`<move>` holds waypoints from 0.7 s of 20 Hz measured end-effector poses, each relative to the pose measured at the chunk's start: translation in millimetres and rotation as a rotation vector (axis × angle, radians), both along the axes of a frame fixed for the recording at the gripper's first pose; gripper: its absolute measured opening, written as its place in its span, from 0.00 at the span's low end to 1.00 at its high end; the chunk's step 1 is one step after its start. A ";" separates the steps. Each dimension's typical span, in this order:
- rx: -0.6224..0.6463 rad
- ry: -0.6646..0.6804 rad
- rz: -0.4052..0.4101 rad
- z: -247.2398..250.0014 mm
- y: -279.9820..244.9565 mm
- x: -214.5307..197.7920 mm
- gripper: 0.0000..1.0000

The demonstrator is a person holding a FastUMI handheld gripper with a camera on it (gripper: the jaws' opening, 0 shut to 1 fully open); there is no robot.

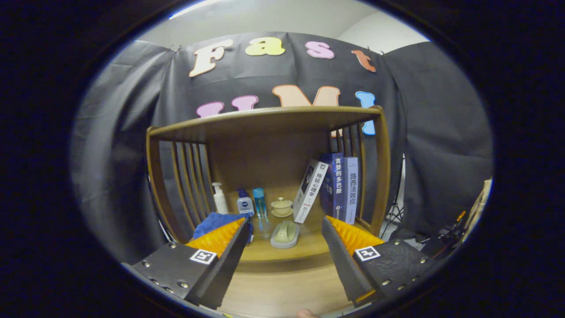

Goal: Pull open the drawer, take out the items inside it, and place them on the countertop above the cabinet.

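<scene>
**Ana:** Gripper view showed what kind of surface, then?

**Ben:** A wooden countertop (282, 282), pale brown and bare between the fingers. It ran forward into a wooden shelf unit (269, 121) with a flat top board, slatted sides and a solid back. Black cloth hung behind and to both sides as the booth's wall, with a pale ceiling above it.

**Ana:** And the gripper itself?

**Ben:** The gripper (284, 236) was spread wide, its fingers well apart and holding nothing. The shelf's contents sat just ahead of and beyond them.

**Ana:** What stood on the shelf?

**Ben:** Near the left finger lay a blue cloth (216, 221), partly hidden by it. Behind the cloth stood a white pump bottle (219, 198), then a small blue-capped bottle (245, 203), then a slim blue bottle (259, 202). A lidded cup (281, 206) on a saucer sat at the middle back. In front of it, between the fingertips, lay a pale green dish (285, 234).

**Ana:** And on the right?

**Ben:** Books (340, 187): one leaned left, two stood upright against the right slats. Some gear, too blurred to identify, sat outside the shelf beyond the right finger.

**Ana:** The drawer?

**Ben:** I couldn't tell where it was.
</scene>
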State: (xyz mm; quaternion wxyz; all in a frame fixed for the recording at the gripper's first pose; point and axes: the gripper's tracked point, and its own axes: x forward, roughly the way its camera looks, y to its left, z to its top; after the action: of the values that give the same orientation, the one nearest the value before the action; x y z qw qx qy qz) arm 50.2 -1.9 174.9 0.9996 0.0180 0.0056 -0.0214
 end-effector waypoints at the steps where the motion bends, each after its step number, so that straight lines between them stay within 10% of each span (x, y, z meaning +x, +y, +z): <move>1: -0.007 -0.015 -0.008 3.0 -4.8 -12.3 0.98; 14: -0.039 -0.009 -0.033 -88.8 -13.8 -121.4 0.98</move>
State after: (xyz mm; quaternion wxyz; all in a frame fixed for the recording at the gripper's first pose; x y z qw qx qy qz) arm -71.2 -15.8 86.1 0.9993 -0.0014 0.0002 -0.0379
